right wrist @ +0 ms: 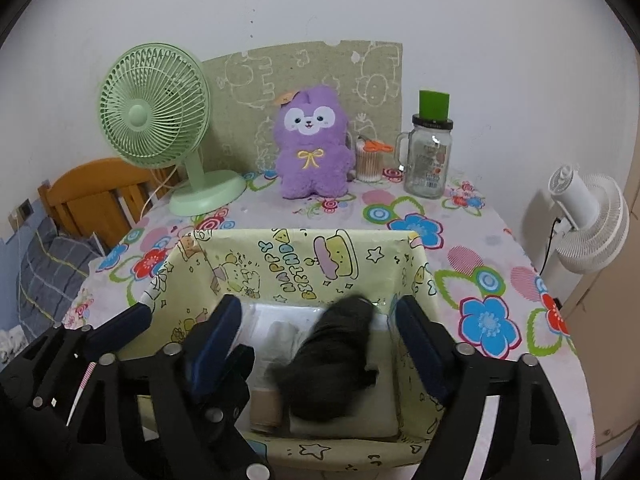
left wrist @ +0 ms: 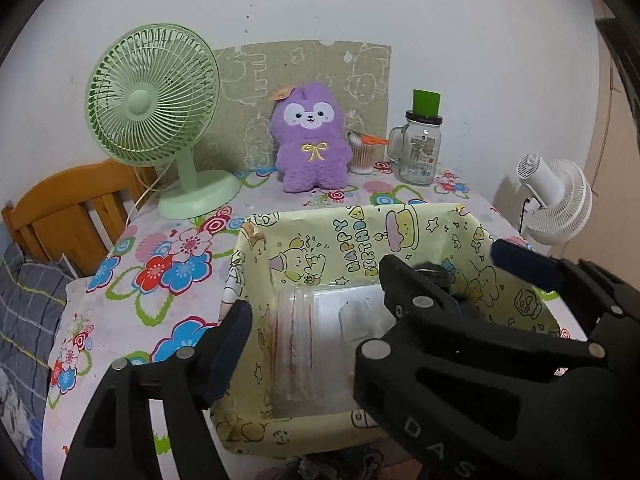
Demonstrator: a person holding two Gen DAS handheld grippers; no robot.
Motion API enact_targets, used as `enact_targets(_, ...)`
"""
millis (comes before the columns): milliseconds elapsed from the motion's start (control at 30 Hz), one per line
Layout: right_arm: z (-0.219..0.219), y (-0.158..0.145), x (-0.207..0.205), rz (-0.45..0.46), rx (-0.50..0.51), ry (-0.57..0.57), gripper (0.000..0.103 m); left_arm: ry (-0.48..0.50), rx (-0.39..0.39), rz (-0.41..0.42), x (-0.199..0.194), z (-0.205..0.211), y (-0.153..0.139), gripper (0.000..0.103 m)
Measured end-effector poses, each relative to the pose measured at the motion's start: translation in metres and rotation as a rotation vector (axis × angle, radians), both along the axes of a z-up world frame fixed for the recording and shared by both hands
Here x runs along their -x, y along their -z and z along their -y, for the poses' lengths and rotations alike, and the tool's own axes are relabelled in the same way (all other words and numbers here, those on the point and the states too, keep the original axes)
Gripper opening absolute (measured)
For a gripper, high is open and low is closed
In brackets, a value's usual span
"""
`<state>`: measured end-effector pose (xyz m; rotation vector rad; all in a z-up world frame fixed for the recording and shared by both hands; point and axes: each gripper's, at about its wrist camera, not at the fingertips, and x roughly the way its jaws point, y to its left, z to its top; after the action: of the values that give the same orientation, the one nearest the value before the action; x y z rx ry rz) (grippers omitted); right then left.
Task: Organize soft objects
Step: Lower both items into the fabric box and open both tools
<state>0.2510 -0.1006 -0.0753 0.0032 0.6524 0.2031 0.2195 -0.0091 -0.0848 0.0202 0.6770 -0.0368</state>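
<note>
A yellow cartoon-print box [left wrist: 360, 240] [right wrist: 304, 260] sits at the table's near edge. Inside it lies a dark grey soft cloth item [right wrist: 336, 356], blurred, on white packets; a sliver of the dark item shows in the left wrist view [left wrist: 434, 274]. My right gripper [right wrist: 320, 328] is open, its fingers either side of the dark item, above the box. My left gripper [left wrist: 312, 304] is open over the box's left part, empty. A purple plush toy [left wrist: 310, 138] [right wrist: 312, 144] stands at the back of the table.
A green desk fan [left wrist: 154, 108] [right wrist: 160, 120] stands back left. A glass mug jar [left wrist: 418, 148] [right wrist: 430, 156] and a cotton-swab cup [left wrist: 362, 156] [right wrist: 368, 162] stand back right. A white fan [left wrist: 554, 196] [right wrist: 586, 224] is beyond the right edge. A wooden bed frame [left wrist: 72, 208] is left.
</note>
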Motion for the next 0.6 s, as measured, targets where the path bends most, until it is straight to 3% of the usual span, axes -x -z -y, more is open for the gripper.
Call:
enact_targets(67, 0.0, -0.001, 0.001, 0.008, 0.014, -0.001, 0.094, 0.0, 0.003, -0.003, 0.001, 0.0, 0.0, 0.079)
enact_targets(600, 0.005, -0.015, 0.032, 0.065, 0.037, 0.013, 0.097, 0.02, -0.005, 0.025, 0.028, 0.004, -0.011, 0.08)
